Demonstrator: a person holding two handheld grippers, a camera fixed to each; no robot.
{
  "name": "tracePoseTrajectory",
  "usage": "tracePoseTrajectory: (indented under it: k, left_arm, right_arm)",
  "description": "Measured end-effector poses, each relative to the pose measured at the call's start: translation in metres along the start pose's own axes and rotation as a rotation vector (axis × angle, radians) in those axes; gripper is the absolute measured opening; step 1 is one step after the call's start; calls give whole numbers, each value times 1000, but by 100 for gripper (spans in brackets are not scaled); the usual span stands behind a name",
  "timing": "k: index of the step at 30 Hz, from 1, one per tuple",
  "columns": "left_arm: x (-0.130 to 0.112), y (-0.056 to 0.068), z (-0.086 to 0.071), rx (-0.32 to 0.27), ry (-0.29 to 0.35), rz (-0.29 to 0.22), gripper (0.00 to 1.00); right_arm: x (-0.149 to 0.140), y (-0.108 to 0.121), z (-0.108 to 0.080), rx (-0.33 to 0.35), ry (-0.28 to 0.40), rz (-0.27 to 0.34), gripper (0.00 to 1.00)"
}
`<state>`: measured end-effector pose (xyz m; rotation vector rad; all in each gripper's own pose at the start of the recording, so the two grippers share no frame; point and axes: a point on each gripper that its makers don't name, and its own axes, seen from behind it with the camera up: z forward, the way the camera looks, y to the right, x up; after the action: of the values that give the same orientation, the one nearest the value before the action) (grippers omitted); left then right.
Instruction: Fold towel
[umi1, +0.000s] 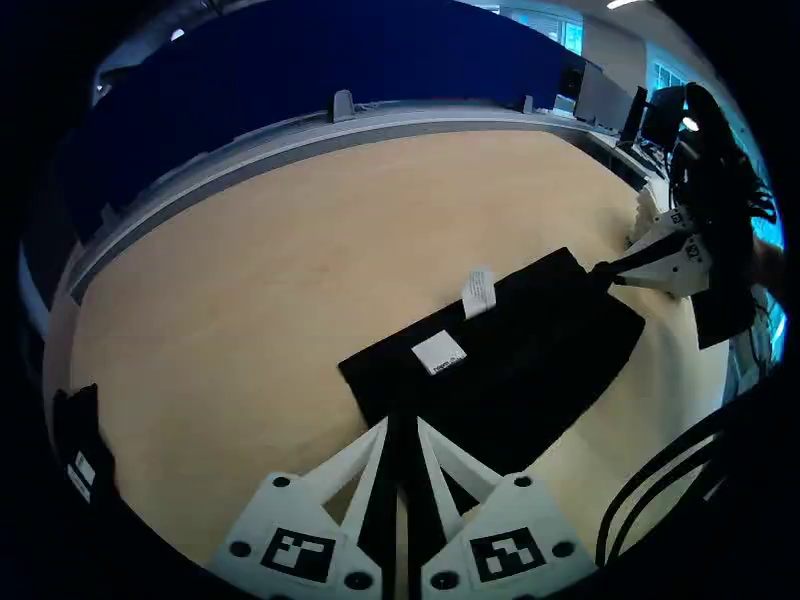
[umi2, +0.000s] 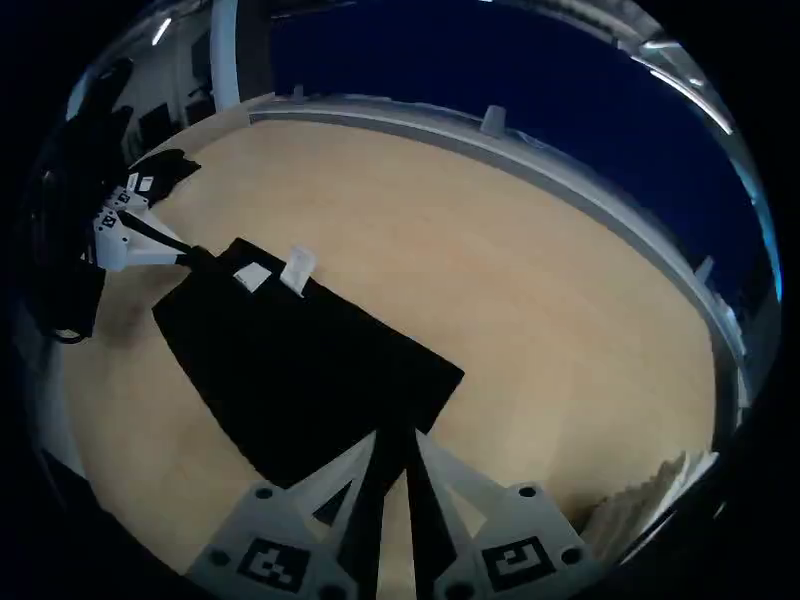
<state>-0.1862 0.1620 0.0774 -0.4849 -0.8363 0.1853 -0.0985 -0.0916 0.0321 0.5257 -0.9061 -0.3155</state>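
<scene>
A black towel (umi1: 520, 350) lies flat on the light wooden table (umi1: 250, 280), with two white labels (umi1: 478, 292) near its far edge. My left gripper (umi1: 403, 420) is shut on the towel's near corner in the left gripper view. At the opposite end, my right gripper (umi1: 603, 272) pinches another corner. In the right gripper view the towel (umi2: 290, 360) stretches away to the left, and my right gripper (umi2: 405, 435) is shut on its near corner. The left gripper (umi2: 195, 257) holds the far corner beside the labels (umi2: 297, 268).
A dark blue partition (umi1: 300, 60) runs behind the table's grey rear rim (umi2: 560, 165). A black object (umi1: 80, 440) sits at the table's left edge. Monitors (umi1: 650, 110) stand at the far right. Black cables (umi1: 650, 490) loop near my left gripper.
</scene>
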Motion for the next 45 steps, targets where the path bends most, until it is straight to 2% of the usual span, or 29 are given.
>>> tracePoseTrajectory:
  k: [4, 10, 13, 16, 19, 24, 28, 30, 32, 35, 45]
  left_arm:
    - [0, -4, 8, 15, -4, 7, 6]
    - [-2, -11, 17, 50, -15, 31, 15]
    - [-2, -15, 20, 70, -19, 44, 20]
    - [0, -20, 20, 89, -15, 47, 26]
    - [3, -23, 20, 101, -12, 43, 36]
    - [7, -31, 18, 120, -7, 37, 44]
    - [12, -39, 16, 149, 5, 35, 59]
    - [14, -44, 15, 163, 9, 32, 70]
    - [16, -46, 14, 170, 11, 27, 76]
    - [18, -49, 12, 177, 16, 19, 76]
    - [21, -53, 4, 191, 32, 16, 76]
  right_arm:
    - [-1, 2, 6, -17, -4, 11, 16]
    - [-4, 5, 12, -33, -10, 19, 22]
    - [-4, 8, 13, -49, -10, 20, 34]
    - [-3, 14, 13, -78, -9, 17, 51]
    - [-3, 21, 14, -109, -7, 15, 64]
    - [1, 27, 14, -145, 5, 16, 73]
    - [8, 31, 12, -167, 25, 16, 83]
    - [10, 33, 12, -174, 32, 17, 87]
    - [13, 35, 10, -181, 38, 21, 90]
    - [16, 38, 7, -194, 48, 27, 99]
    - [22, 46, -1, -218, 72, 48, 100]
